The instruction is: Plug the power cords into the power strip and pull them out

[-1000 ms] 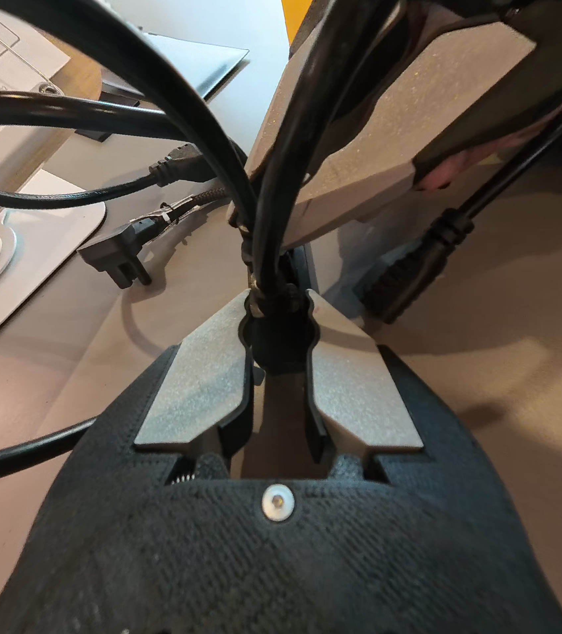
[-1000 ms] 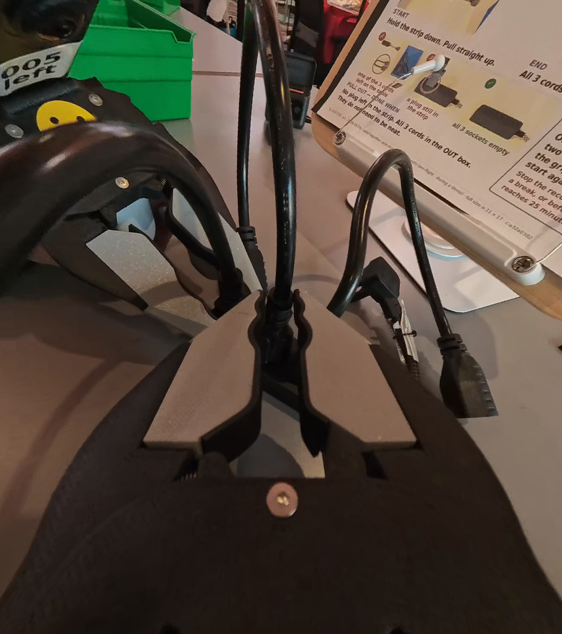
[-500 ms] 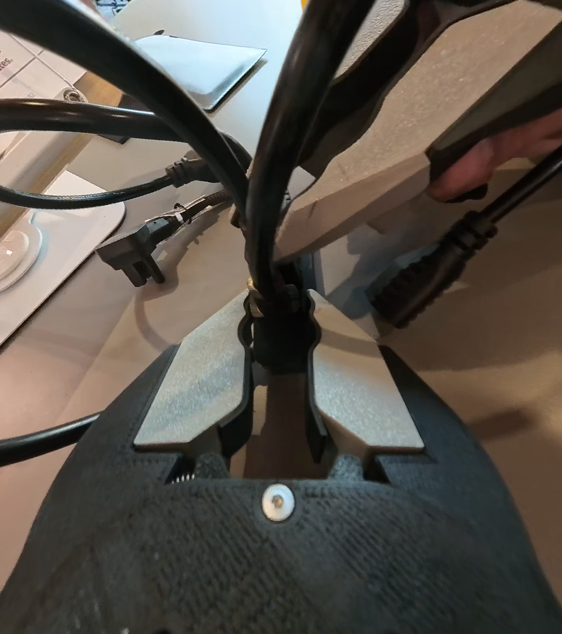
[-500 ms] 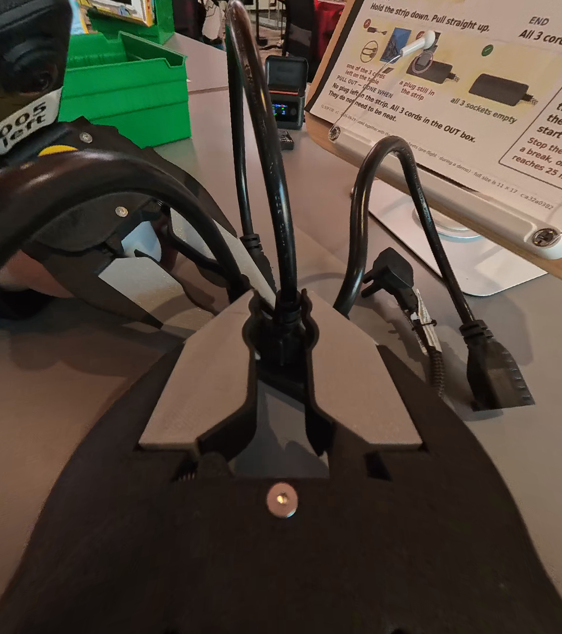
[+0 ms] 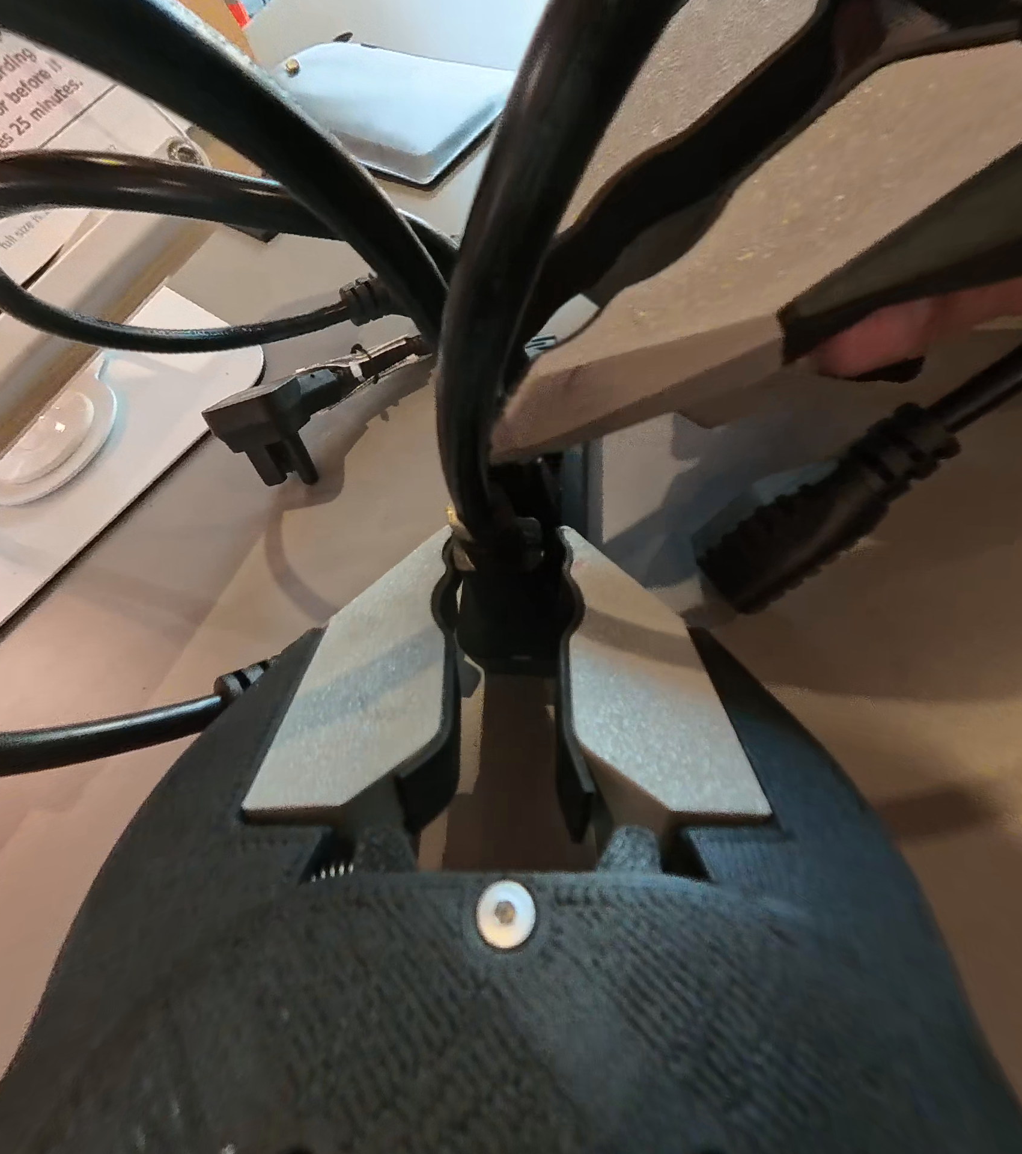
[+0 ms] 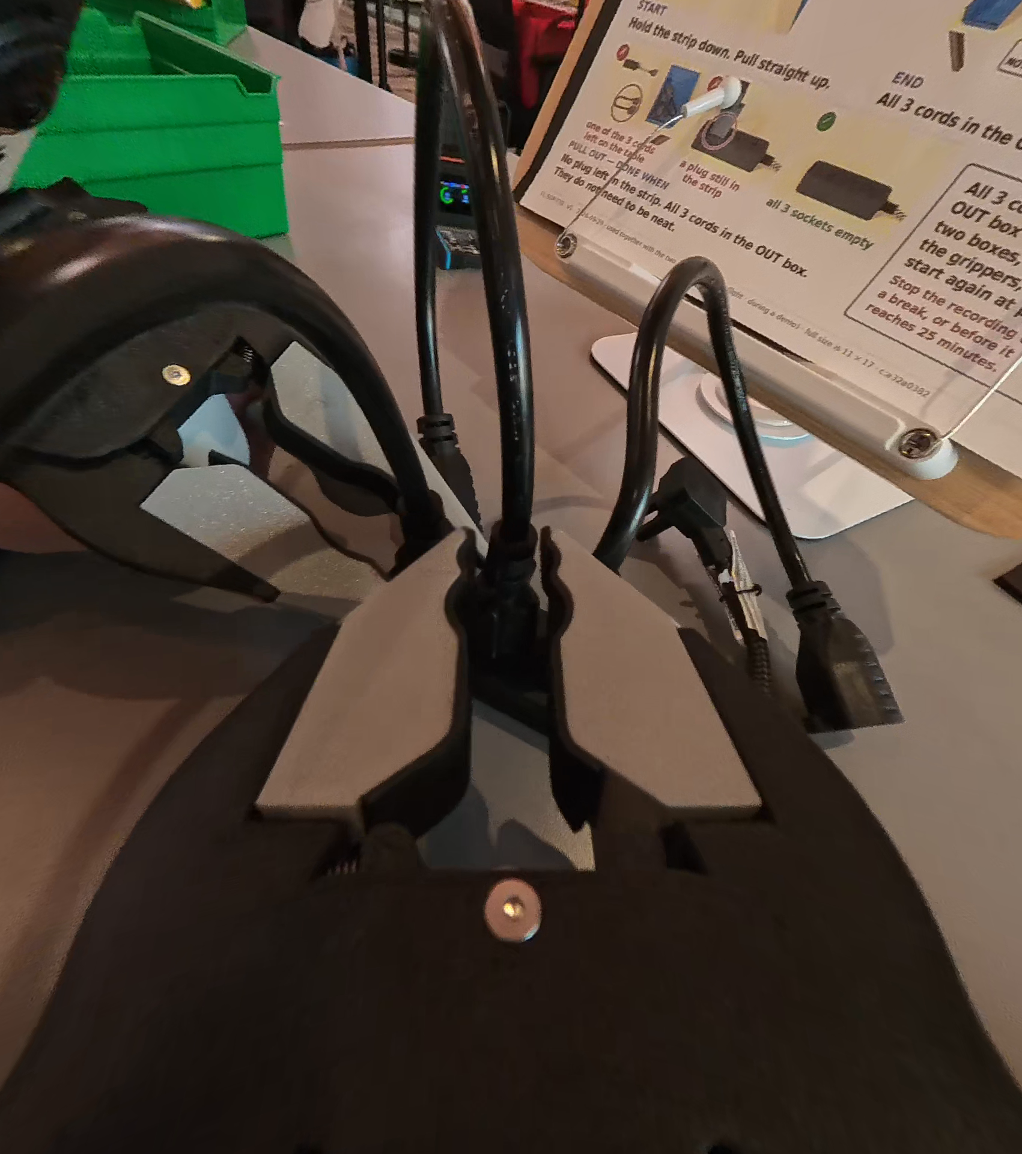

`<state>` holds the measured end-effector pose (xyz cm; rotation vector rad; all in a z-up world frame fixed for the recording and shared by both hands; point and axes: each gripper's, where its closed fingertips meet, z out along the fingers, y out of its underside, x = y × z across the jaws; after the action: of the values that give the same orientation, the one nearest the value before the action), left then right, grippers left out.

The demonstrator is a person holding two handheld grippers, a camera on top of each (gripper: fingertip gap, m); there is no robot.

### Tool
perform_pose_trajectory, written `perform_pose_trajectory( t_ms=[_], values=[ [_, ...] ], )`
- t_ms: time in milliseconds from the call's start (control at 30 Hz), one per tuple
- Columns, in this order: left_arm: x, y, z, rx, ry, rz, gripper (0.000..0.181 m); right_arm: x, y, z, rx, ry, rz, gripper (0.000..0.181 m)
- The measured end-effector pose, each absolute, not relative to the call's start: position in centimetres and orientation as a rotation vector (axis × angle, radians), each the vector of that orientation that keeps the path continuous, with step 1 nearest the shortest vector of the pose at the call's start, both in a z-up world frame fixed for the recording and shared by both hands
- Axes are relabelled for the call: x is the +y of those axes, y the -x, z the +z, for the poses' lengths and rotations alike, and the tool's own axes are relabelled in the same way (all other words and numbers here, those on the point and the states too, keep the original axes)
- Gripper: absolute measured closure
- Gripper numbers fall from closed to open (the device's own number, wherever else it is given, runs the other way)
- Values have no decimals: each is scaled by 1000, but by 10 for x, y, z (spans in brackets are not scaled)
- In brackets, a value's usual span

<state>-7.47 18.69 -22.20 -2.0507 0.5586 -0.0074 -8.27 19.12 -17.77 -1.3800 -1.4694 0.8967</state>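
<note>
Two claws: left claw [image 5: 505, 562] and right claw [image 6: 505, 549] clamp black plugs [image 6: 505, 615].

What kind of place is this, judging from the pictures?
Probably a lab or workshop set up for recording tasks: an instruction sheet stands on a stand on a grey table, with green storage bins behind.

The grey-fingered right gripper [image 6: 508, 556] clamps a black moulded plug [image 6: 505, 618] on the grey table [image 6: 121, 705], its thick black cord [image 6: 511, 350] arching upward beside the left gripper [image 6: 333, 518].
</note>
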Motion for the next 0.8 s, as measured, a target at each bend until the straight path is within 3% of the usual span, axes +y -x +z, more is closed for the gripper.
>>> perform_pose_trajectory(
  t_ms=[800],
  values=[
    [187, 76, -223, 519, 2069, -45, 156, 186, 87, -175, -1357, 1496, 1016, 160]
  ],
)
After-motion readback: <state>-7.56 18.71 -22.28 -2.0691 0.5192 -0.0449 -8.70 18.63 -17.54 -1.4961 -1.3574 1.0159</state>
